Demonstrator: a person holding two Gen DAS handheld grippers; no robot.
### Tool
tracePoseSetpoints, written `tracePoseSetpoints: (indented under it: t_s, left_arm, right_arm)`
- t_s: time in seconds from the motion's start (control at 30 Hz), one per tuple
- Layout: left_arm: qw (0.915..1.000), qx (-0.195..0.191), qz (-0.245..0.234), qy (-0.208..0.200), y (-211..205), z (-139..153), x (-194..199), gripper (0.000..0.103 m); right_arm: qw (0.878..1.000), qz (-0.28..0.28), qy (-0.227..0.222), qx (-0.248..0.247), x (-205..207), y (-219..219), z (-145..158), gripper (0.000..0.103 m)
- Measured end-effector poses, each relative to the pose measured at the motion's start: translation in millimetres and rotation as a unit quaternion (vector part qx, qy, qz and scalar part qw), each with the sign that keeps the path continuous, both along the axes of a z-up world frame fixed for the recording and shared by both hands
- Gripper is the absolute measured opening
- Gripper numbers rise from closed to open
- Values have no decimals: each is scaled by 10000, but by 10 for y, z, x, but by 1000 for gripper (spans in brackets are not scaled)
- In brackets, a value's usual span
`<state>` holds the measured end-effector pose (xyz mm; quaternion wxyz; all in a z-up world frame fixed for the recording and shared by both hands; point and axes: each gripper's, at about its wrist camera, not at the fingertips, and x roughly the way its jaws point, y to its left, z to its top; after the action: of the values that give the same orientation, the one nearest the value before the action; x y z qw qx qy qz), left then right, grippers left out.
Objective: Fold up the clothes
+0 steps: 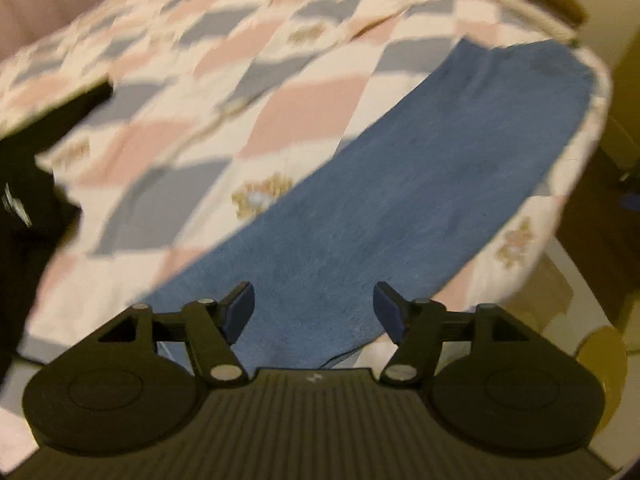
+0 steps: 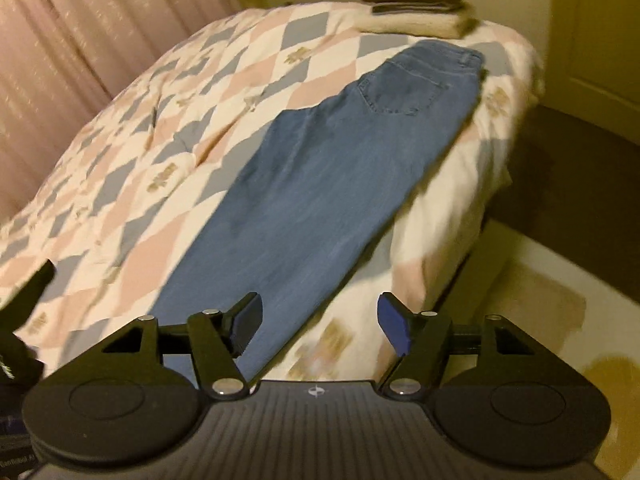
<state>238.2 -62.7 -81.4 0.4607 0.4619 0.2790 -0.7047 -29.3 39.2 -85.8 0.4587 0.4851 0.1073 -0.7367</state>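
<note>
Blue jeans [image 2: 320,184] lie flat and lengthwise on the checked bedspread [image 2: 140,152], folded leg on leg, with the waist and back pocket at the far end. In the left wrist view the same jeans [image 1: 392,184] run from near my fingers to the far right corner of the bed. My left gripper [image 1: 314,308] is open just above the near leg end, nothing between its fingers. My right gripper [image 2: 320,322] is open too, over the near right edge of the leg end, holding nothing.
A stack of folded clothes [image 2: 416,4], brown on cream, sits at the far end of the bed past the jeans' waist. A dark garment [image 1: 28,184] lies at the left. Pink curtains [image 2: 80,32] hang behind. The bed edge drops to the floor [image 2: 540,300] on the right.
</note>
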Motion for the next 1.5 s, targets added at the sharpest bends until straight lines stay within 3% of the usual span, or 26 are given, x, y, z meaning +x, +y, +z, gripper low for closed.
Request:
tracePoseSetpoints:
  t_s: [0.17,0.3,0.5,1.07,1.5]
  left_arm:
    - [9961,-581,-633,174,240,636,24,69]
    - [9931,-728,-885,247,474,963,-93,71]
    - [9874,-977,-1220,251,854,1264,-252,77]
    - [9934,-920,-663,154,1624,1253,-506,77]
    - [9967,-745,203,-237,1846,1039,64,78]
  right_arm:
    - [9993,-171,174,-272,417,342,586,79]
    - [9982,-249,226,-494,569,610,957,87]
    - [9976,-88,414,-553,688,940,1194,91]
    - [9934,865,675,-321,574,1527,1207,93]
    - [9803,1843,688,-178,1041,1422,1057,93]
